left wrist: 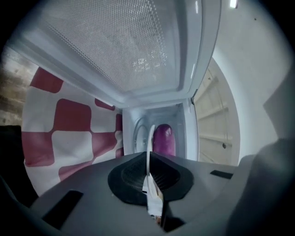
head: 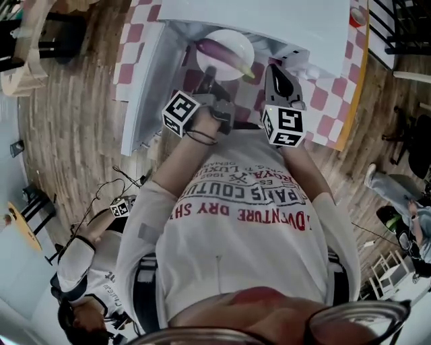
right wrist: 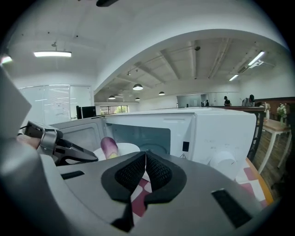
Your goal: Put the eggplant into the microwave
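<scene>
A purple eggplant (head: 225,55) lies on a white plate (head: 232,35) at the mouth of the open white microwave (head: 269,19). My left gripper (head: 207,74) is shut on the plate's near rim. In the left gripper view the plate (left wrist: 150,138) shows edge-on between the pads, with the eggplant (left wrist: 163,140) just beyond it. My right gripper (head: 272,69) hovers to the right of the plate, shut with nothing in it. The right gripper view shows those pads (right wrist: 145,159) pressed together, and the eggplant (right wrist: 109,146) and plate (right wrist: 128,148) before the microwave (right wrist: 221,133) cavity.
The microwave door (head: 143,87) hangs open to the left, close beside my left gripper. A red and white checked cloth (head: 337,101) covers the table. Wooden floor surrounds it. Another person (head: 87,269) crouches at lower left, and chairs (head: 404,27) stand at the right.
</scene>
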`<action>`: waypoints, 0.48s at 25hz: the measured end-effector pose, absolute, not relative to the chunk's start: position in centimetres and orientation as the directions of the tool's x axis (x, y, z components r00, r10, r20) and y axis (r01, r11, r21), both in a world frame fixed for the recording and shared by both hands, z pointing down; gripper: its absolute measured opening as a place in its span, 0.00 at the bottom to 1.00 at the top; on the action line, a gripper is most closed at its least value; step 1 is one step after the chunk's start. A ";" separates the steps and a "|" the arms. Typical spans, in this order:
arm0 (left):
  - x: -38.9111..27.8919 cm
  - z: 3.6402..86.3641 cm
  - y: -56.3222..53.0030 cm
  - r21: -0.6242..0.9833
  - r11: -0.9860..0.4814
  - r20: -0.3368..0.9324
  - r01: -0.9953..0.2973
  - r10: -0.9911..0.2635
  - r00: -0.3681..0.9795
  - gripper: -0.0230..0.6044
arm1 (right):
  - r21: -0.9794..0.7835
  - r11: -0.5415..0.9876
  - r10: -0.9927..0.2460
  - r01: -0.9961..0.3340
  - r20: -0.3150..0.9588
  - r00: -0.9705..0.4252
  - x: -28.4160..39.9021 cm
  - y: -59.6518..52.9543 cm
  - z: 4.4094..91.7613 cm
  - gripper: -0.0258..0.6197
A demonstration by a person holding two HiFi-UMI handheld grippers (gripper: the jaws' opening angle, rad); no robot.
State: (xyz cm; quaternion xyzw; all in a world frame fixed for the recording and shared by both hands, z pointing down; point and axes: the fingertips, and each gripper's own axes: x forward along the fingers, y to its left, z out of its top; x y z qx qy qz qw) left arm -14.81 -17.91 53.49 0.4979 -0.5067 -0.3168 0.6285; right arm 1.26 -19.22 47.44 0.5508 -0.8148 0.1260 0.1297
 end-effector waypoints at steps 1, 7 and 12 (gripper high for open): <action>-14.8 53.8 -18.3 0.944 0.308 0.329 -0.114 -0.896 0.299 0.09 | -0.064 0.347 -0.868 -0.936 0.356 -0.346 1.3 -19.4 47.6 0.08; -14.1 54.4 -20.7 0.948 0.295 0.320 -0.122 -0.874 0.367 0.09 | -0.064 0.288 -0.887 -0.956 0.359 -0.291 1.1 -20.1 47.9 0.08; -13.8 56.3 -23.2 0.941 0.311 0.340 -0.137 -0.863 0.374 0.09 | -0.083 0.261 -0.882 -0.962 0.385 -0.273 0.8 -20.7 49.2 0.08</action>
